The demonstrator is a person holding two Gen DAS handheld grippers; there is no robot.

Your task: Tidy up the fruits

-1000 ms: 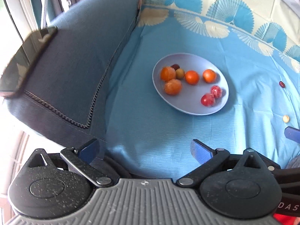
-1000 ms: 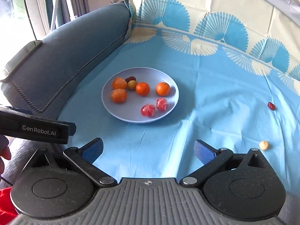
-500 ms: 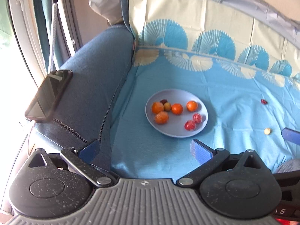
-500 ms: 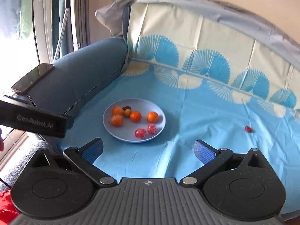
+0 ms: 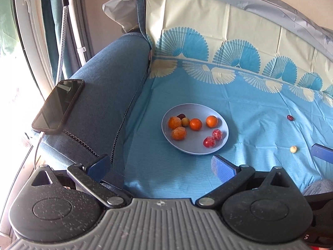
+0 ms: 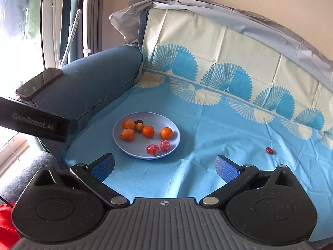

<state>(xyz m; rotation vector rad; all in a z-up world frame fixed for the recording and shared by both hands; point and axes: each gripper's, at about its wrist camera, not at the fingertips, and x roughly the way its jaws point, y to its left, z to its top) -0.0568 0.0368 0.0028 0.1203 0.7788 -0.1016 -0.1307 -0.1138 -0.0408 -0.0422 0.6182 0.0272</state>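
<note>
We hold both claws, left claw (image 5: 160, 164) and right claw (image 6: 165, 167), spread and empty. The oval plate (image 5: 220, 145) carries round orange and red fruits (image 5: 195, 124), its long axis running left-right.

Both grippers, left gripper (image 5: 161, 165) and right gripper (image 6: 165, 165), now higher, farther from the plate (image 5: 222, 143).

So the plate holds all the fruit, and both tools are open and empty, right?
Not all of it. Two small pieces lie off the plate on the blue cloth: a red fruit and a pale fruit, clearest in the left wrist view. The left tool and right tool are indeed open and empty.
</note>
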